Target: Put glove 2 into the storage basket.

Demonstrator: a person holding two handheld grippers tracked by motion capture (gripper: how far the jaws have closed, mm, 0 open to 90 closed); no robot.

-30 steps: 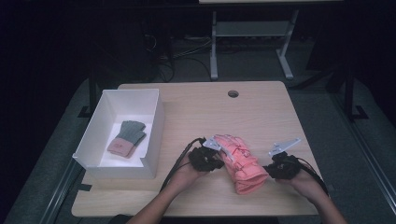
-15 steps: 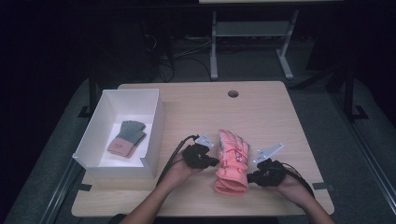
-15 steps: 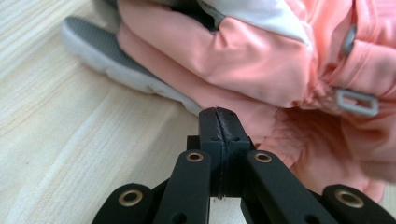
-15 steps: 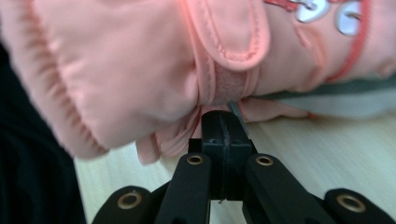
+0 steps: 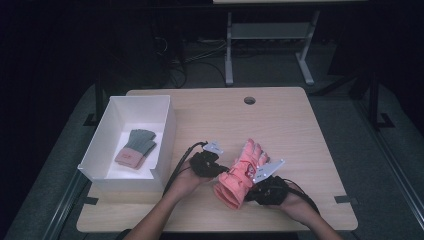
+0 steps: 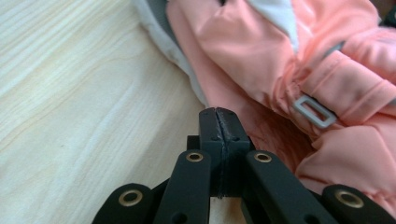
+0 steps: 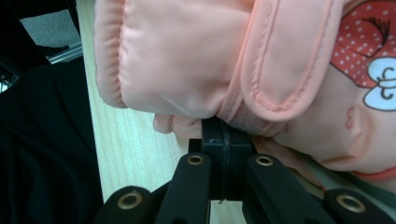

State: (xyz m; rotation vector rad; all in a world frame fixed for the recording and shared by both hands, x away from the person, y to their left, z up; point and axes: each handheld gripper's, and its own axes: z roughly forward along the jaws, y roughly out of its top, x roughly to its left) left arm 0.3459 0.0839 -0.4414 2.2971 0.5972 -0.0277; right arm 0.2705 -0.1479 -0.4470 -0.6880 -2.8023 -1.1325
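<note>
Both tongs (image 5: 227,172) pinch the pink glove (image 5: 243,172); white box (image 5: 165,130) with small glove (image 5: 136,147) sits left

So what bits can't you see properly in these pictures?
- Whether the right claw pinches the puffy pink winter glove: in the right gripper view its shut tips sit under the cuff.
- Whether the left claw grips fabric: in the left gripper view its tips are shut beside the glove.
- The label on the small grey-and-pink knit glove in the white open box: too small in the high view.
</note>
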